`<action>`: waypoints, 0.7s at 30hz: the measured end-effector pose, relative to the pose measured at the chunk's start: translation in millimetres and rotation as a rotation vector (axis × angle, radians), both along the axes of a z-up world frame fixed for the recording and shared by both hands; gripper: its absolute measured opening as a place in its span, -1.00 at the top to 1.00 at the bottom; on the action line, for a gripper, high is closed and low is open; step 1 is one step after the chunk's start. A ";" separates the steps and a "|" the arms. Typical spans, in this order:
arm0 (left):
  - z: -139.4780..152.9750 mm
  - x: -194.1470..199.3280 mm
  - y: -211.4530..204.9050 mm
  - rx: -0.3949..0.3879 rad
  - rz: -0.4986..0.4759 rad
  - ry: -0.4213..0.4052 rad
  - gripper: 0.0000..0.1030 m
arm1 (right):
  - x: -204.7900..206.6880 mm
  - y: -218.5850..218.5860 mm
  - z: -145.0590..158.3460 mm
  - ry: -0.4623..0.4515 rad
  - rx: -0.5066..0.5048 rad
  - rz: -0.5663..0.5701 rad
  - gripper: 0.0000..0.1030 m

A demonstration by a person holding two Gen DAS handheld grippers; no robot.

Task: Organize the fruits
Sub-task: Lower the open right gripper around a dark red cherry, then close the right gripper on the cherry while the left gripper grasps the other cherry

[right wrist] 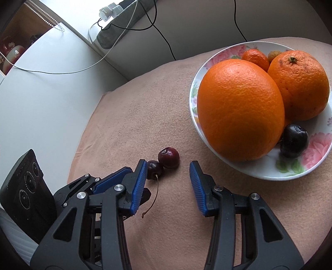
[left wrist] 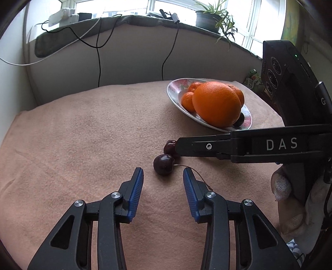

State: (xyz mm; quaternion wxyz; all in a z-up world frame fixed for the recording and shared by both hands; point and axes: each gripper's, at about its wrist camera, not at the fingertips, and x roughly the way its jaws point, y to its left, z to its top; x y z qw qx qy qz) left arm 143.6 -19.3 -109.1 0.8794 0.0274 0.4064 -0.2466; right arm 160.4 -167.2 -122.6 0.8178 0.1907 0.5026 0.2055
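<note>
Two dark cherries lie side by side on the tan cloth. The stemmed cherry (left wrist: 164,167) (right wrist: 154,169) sits just ahead of my open left gripper (left wrist: 163,173). The other cherry (left wrist: 170,147) (right wrist: 168,157) lies beyond it, at the tips of my open right gripper (right wrist: 167,167), which also shows in the left wrist view (left wrist: 178,148), reaching in from the right. A floral plate (left wrist: 176,97) (right wrist: 290,172) holds a big orange (left wrist: 216,103) (right wrist: 238,110), a second orange (right wrist: 298,85), small mandarins (left wrist: 187,101) and a dark cherry (right wrist: 293,140).
The cloth-covered table ends at a white wall behind and to the left. Cables hang down from a windowsill with a power strip (left wrist: 62,15) and a potted plant (left wrist: 209,18). The left gripper's body (right wrist: 27,187) stands at the lower left of the right wrist view.
</note>
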 end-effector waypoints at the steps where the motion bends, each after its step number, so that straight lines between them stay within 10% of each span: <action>1: -1.0 2.0 0.4 -0.006 -0.002 0.007 0.26 | 0.3 0.6 -0.9 0.003 0.002 -0.002 0.13; 16: -9.3 15.5 -3.6 -0.018 -0.031 0.057 0.26 | 8.3 11.8 -4.7 -0.004 -0.047 0.002 0.13; 21: -9.5 16.3 -5.6 -0.016 -0.032 0.055 0.53 | 9.9 20.2 -1.6 -0.024 -0.096 0.021 0.13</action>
